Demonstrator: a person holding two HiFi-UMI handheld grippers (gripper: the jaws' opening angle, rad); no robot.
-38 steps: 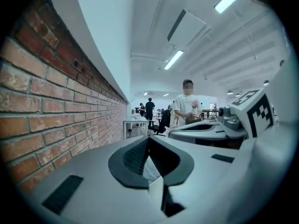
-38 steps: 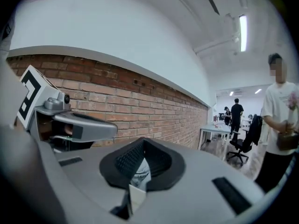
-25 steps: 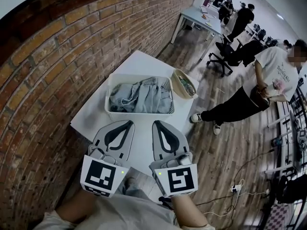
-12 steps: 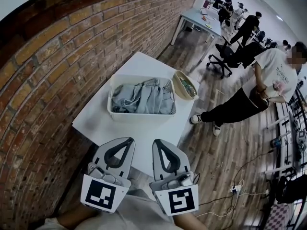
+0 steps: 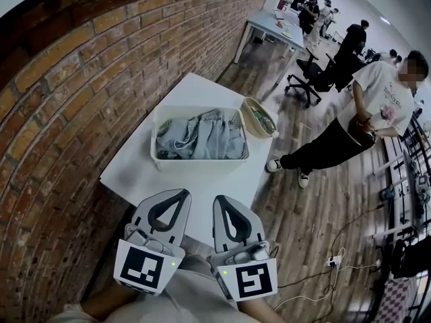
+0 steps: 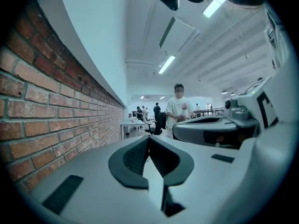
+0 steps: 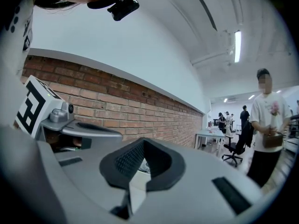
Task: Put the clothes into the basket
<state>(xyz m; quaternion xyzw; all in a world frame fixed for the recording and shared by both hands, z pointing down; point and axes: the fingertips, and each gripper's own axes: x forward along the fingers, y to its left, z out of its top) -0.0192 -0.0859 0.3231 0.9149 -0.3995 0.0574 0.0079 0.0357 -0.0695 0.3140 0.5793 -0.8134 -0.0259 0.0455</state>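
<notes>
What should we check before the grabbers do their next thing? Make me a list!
1. Clothes in the basket: ok. The grey-blue clothes lie inside the white basket.
2. Clothes left out: ok. None show on the white table.
3. Left gripper empty: ok. Its jaws are shut with nothing between them.
4. Right gripper empty: ok. Its jaws are shut with nothing between them.
5. Grippers away from the basket: ok. Both hang at the table's near edge, apart from it.
6. What is under the clothes: cannot tell. The pile hides the basket's bottom.
</notes>
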